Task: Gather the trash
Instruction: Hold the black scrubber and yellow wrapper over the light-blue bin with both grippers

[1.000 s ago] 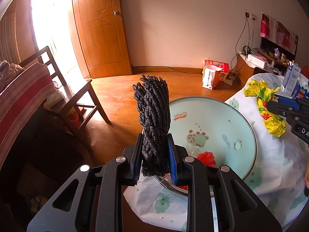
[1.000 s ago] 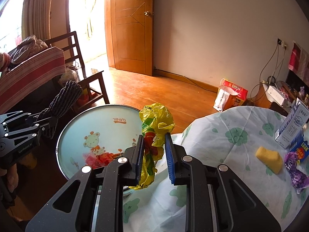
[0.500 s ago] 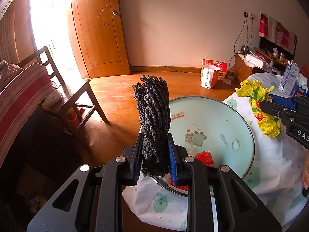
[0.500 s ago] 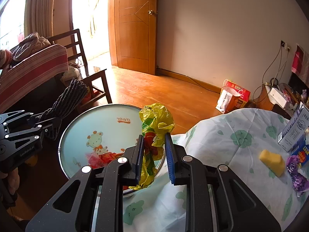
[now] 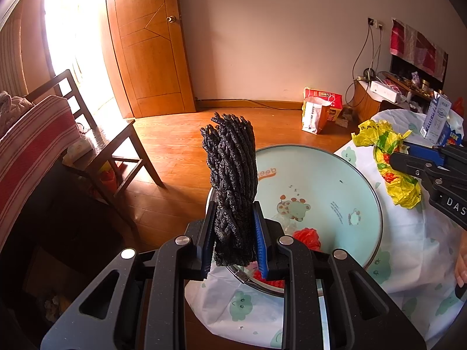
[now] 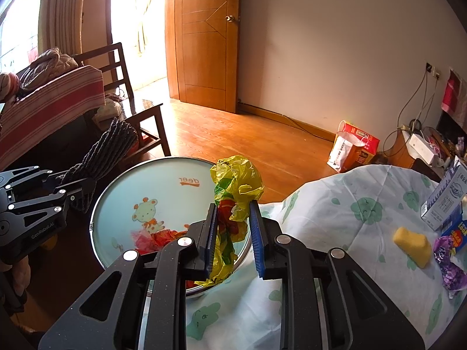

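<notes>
Black knitted cloth (image 5: 232, 186) stands upright in my left gripper (image 5: 233, 242), the fingers (image 5: 206, 242) clenched on its lower part; in the right wrist view it hangs at the left, beyond the basin's rim. Next along, the pale blue enamel basin (image 6: 163, 189), printed with a cartoon deer, sits at the edge of the tabletop (image 6: 335, 204), which wears a white cover with green motifs. Red crumpled trash (image 6: 154, 237) lies on the basin's floor, near side. Over the basin's right rim my right gripper (image 6: 233, 233) holds a yellow plastic bag (image 6: 233, 201) with red and green print; the fingers (image 6: 258, 233) stand partly apart with the bag bunched between them, its lower end dangling against the left pad, so I cannot tell how firmly it is pinched. Further right on the cover: a yellow sponge (image 6: 413, 246), a purple wrapper (image 6: 451, 265) just beside it, and a white carton (image 6: 446, 198) upright behind.
</notes>
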